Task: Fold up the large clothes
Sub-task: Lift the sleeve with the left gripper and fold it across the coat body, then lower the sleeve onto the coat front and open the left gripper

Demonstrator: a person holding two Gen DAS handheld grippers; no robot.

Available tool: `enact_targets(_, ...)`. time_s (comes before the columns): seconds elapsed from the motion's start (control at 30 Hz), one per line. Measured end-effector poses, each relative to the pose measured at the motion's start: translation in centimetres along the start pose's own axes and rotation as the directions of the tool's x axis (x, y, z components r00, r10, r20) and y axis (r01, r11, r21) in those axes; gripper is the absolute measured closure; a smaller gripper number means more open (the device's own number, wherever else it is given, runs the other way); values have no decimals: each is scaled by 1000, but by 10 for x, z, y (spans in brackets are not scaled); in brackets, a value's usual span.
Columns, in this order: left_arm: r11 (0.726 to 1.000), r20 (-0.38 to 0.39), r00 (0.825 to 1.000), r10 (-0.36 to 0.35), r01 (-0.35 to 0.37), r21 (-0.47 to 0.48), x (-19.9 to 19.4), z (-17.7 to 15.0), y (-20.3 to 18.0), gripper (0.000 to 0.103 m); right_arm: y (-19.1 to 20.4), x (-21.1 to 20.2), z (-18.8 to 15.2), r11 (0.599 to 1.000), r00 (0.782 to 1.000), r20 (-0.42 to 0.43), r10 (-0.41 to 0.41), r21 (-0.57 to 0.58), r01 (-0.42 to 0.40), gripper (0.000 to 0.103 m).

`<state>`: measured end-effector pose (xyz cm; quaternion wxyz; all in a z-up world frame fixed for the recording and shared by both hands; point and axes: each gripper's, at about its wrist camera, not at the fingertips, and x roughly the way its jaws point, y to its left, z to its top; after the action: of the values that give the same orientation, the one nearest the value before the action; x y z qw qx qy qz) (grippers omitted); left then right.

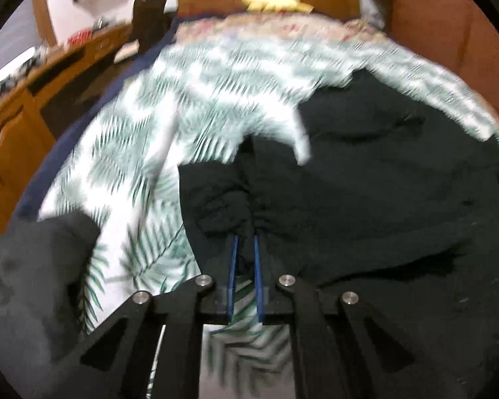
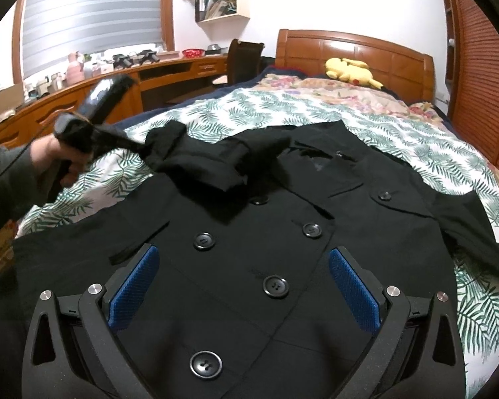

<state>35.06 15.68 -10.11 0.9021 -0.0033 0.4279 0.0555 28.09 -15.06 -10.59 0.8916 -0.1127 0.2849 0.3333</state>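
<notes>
You are working over a black coat that is lying face up, buttons showing, on the leaf-print bedspread, its long axis running from your near edge toward the headboard. Your left gripper is standing pinched tight on a bunched fold of the coat's sleeve, and you are holding that sleeve raised above the coat's chest, on the side away from the shuttered wardrobe. Your right gripper is hovering over the coat's lower front with its jaws spread wide and nothing between them, the blue pads flanking the button row. The left hand is judged the nearer to the work: the sleeve looks set to go across the chest toward the wardrobe side, square to the long axis.
</notes>
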Motion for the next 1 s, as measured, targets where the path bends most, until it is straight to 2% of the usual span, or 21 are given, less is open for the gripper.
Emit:
enact_targets(0.17, 996, 92, 994, -60, 54, 67, -42, 28, -48, 98, -16, -9, 1, 999, 999, 14, -30, 33, 30, 0)
enact_targets(0.3, 988, 152, 982, -111, 93, 120, -69, 41, -87, 98, -33, -20, 0, 996, 998, 28, -60, 66, 58, 0)
enact_targets(0.53, 962, 202, 958, -203, 157, 225, -102, 58, -154, 98, -60, -43, -5, 987, 991, 41, -125, 103, 120, 0)
enact_targets(0.8, 926, 193, 940, -281, 213, 310, -133, 56, -218, 97, -88, -83, -12, 971, 979, 76, -189, 161, 175, 0)
enact_targets(1.0, 882, 132, 923, -361, 292, 369, -149, 36, -246, 87, -105, -94, -21, 959, 972, 70, -224, 195, 207, 0)
